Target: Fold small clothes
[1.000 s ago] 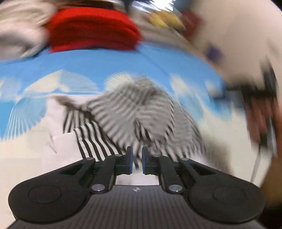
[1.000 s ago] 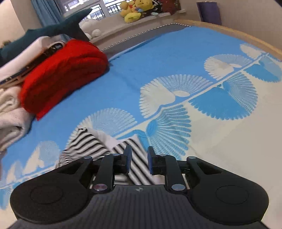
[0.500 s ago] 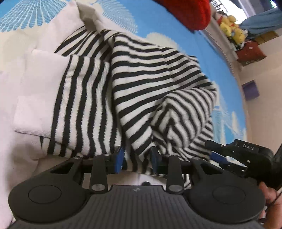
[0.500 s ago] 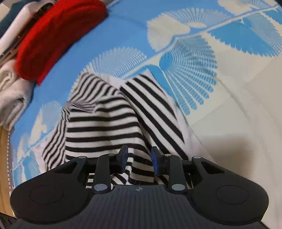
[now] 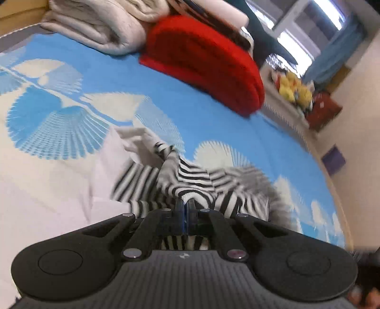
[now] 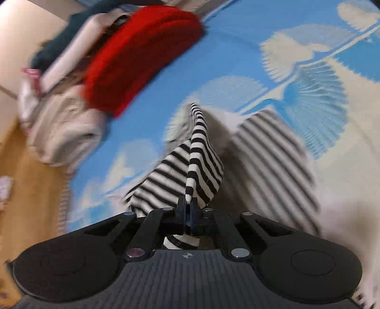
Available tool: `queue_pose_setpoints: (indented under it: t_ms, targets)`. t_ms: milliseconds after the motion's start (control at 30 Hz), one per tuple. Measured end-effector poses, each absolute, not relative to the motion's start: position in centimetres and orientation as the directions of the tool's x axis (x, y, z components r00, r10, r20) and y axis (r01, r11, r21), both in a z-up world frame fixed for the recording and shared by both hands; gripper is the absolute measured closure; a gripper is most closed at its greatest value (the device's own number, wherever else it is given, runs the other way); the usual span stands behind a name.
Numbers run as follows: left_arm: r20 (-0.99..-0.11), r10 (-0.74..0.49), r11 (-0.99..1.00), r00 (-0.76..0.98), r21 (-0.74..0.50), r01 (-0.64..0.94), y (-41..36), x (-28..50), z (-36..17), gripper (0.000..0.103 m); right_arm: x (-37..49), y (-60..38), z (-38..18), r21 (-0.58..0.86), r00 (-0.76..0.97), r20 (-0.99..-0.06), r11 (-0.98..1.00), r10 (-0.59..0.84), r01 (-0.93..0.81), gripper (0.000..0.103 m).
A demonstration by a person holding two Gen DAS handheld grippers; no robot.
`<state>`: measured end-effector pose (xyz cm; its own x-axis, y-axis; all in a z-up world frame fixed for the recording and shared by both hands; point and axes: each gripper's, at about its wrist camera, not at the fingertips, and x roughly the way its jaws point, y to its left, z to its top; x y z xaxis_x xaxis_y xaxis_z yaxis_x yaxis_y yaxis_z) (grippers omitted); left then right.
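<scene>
Looking at the black-and-white striped knit top [image 5: 190, 180], it's bunched up in a heap on the near part of the blue fan-print bedspread [image 5: 213, 114], partly over a white garment [image 5: 59, 180] on the left. Both tools have just snapped closed on it: the left gripper [image 5: 184, 209] is clenched on a fold of the striped fabric at the near edge, and the right gripper [image 6: 187, 210] is pinching a ridge of striped cloth that stands up like a tent in front of it. Seems like a light, floppy, stretchy knit, so I'd guess it sags and slides wherever it isn't held. Best bet is grabbing at a hem or seam edge, two points well apart, so it hangs flat instead of wadding up. Pinching mid-panel like this probably drags extra layers along. Farther back there's a folded red sweater [image 5: 204, 61], with a beige folded pile [image 5: 95, 21] to its left. Yellow plush toys [image 5: 294, 88] sit on a ledge far right.
</scene>
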<state>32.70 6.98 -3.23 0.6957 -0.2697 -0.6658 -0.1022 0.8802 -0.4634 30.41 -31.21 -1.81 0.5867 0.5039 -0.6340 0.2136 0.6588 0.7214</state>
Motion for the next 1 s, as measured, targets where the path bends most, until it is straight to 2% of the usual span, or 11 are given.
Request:
queue_pose_setpoints:
  t_ms: [133,233,300,367,400,433,467,500,533,900,1000]
  targets:
    - [-0.692,-0.288,0.852,0.662,-0.5,-0.153,9.0,31.5,-2.9,0.102,28.4,-29.8,-4.4,0.688,0.442,-0.713,0.664,0.544,0.293,0.101]
    - [-0.795,-0.225,0.899,0.564,-0.393,-0.195,9.9,31.6,-3.6,0.102,27.4,-28.2,-5.6,0.618,0.365,-0.779,0.723,0.51,0.31,0.101]
    - [-0.837,-0.295,0.879,0.461,-0.427,-0.213,11.0,32.1,-5.3,0.1,27.4,-27.5,-5.9,0.57,0.336,-0.814,0.763,0.474,0.304,0.097]
    - [-0.827,-0.317,0.838,0.464,-0.473,-0.271,12.4,31.9,-5.8,0.099,27.8,-27.4,-5.8,0.542,0.35,-0.828,0.784,0.438,0.302,0.096]
    - [-0.818,-0.312,0.827,0.482,-0.484,-0.286,12.8,32.0,-5.7,0.094,28.0,-27.6,-5.6,0.54,0.377,-0.825,0.784,0.421,0.306,0.096]
    - [-0.81,-0.31,0.826,0.498,-0.489,-0.281,12.9,32.1,-5.6,0.086,28.5,-27.9,-5.2,0.547,0.416,-0.813,0.776,0.406,0.312,0.092]
    - [-0.802,-0.308,0.829,0.512,-0.49,-0.27,12.8,32.2,-5.5,0.081,28.7,-28.2,-5.0,0.556,0.443,-0.803,0.769,0.399,0.315,0.08]
    - [-0.798,-0.308,0.832,0.518,-0.49,-0.26,12.6,32.6,-5.5,0.076,29.2,-28.4,-5.0,0.564,0.464,-0.793,0.761,0.394,0.319,0.074]
    - [-0.8,-0.308,0.834,0.516,-0.488,-0.259,12.4,32.9,-5.7,0.076,29.9,-28.7,-5.0,0.572,0.484,-0.784,0.753,0.388,0.324,0.066]
    - [-0.78,-0.35,0.77,0.518,-0.555,-0.315,12.3,36.0,-7.9,0.076,35.0,-26.6,-6.5,0.613,0.529,-0.74,0.739,0.415,0.278,0.065]
    - [-0.787,-0.352,0.781,0.507,-0.546,-0.304,12.0,36.5,-8.2,0.076,35.5,-26.1,-6.8,0.595,0.528,-0.748,0.759,0.401,0.266,0.067]
